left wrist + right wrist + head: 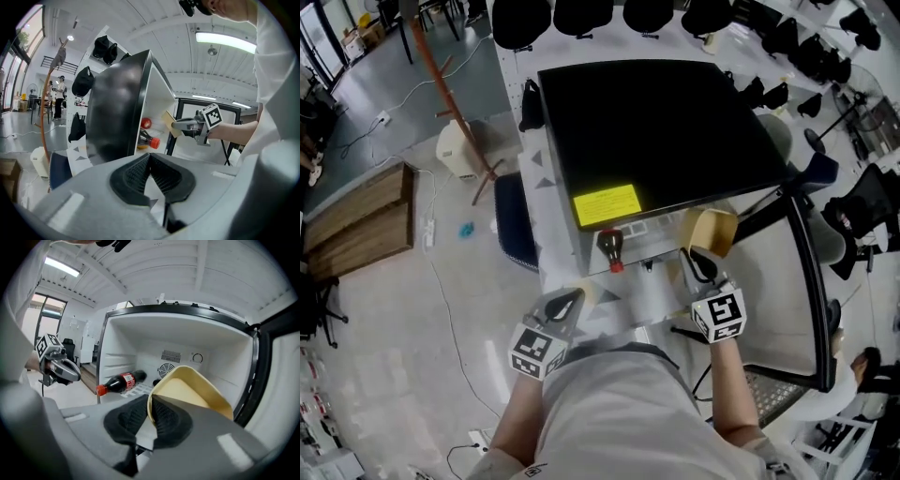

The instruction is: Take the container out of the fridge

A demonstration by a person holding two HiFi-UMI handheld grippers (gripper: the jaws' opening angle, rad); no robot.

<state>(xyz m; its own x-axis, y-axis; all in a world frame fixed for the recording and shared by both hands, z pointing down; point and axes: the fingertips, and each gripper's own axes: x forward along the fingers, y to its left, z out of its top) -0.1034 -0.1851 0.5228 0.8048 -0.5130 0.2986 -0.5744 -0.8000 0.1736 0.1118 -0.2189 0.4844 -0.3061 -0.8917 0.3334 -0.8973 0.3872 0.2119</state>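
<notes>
The right gripper's pads are pinched on the near rim of the tan container, one pad inside the wall and one outside; the container sits tilted at the open mouth of the fridge, close to the front edge of the shelf. The left gripper has its jaws pressed together on nothing and hovers off to the left, well apart from the container.

The grip is on a thin rim at one corner only, so I judge the pull should be slow and straight back toward the person, with the wrist kept from rolling so the container does not pivot in the pads; it should stay clear of the open door on the right and of the cola bottle lying on the shelf to the left; the free left gripper could come under the far side as support.

Hard to make out:
- whether the container holds anything; its inside looks bare, but the near part is cut off by the gripper body
- whether its base touches the shelf or is already clear
- a small red round thing behind the bottle, too small to name
</notes>
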